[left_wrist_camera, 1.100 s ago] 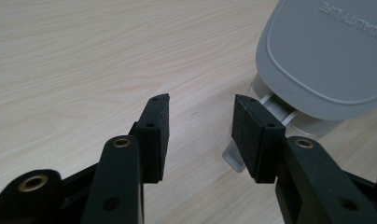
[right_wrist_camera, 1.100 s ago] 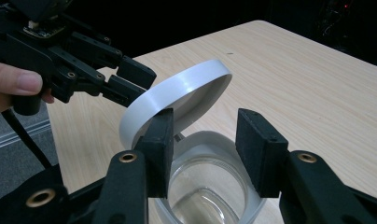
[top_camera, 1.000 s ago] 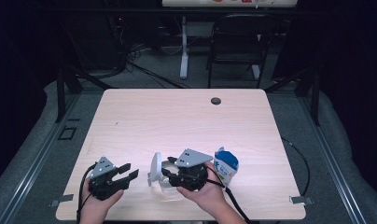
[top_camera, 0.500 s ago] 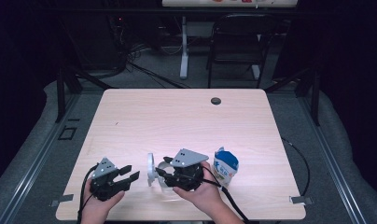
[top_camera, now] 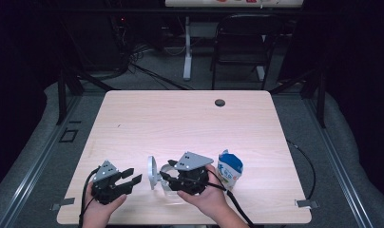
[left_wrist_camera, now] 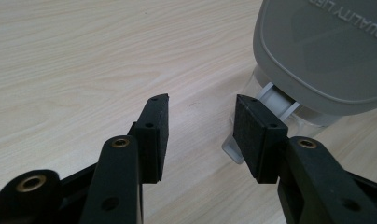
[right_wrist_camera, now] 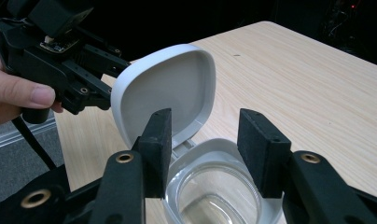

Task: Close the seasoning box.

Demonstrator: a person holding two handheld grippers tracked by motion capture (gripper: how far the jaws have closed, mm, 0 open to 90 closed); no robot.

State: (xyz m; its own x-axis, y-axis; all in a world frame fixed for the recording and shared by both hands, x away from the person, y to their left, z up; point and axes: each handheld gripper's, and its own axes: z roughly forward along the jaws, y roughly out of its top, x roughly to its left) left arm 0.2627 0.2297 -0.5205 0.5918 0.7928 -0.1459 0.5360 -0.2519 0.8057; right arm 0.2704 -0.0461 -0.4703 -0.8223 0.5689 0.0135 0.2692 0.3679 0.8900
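- Clear plastic container with grey hinged lid (top_camera: 158,176) sits at the table's near edge, about 6 o'clock from the table centre, between your two grippers.
- Its lid (right_wrist_camera: 164,91) stands open, swung up on the hinge toward your left gripper; in the right gripper view the clear round tub (right_wrist_camera: 219,198) is below the jaws, mouth up.
- Your right gripper (top_camera: 170,176) hovers over the tub; jaws are spread wide, nothing gripped, one pad (right_wrist_camera: 159,135) just in front of the lid's inner face.
- Your left gripper (top_camera: 133,176) is at 9 o'clock of the container, just beside it; jaws are parted about halfway, holding nothing.
- In the left gripper view the lid's grey outer face (left_wrist_camera: 326,51) fills 1 o'clock, hinge (left_wrist_camera: 277,100) right behind the right-hand pad; contact cannot be told.
- White cup with blue top (top_camera: 229,168) stands at 3 o'clock of your right hand (top_camera: 206,197), just beside it.
- Light wood table (top_camera: 190,123) carries a dark round hole (top_camera: 220,102) at 12 o'clock, well apart.
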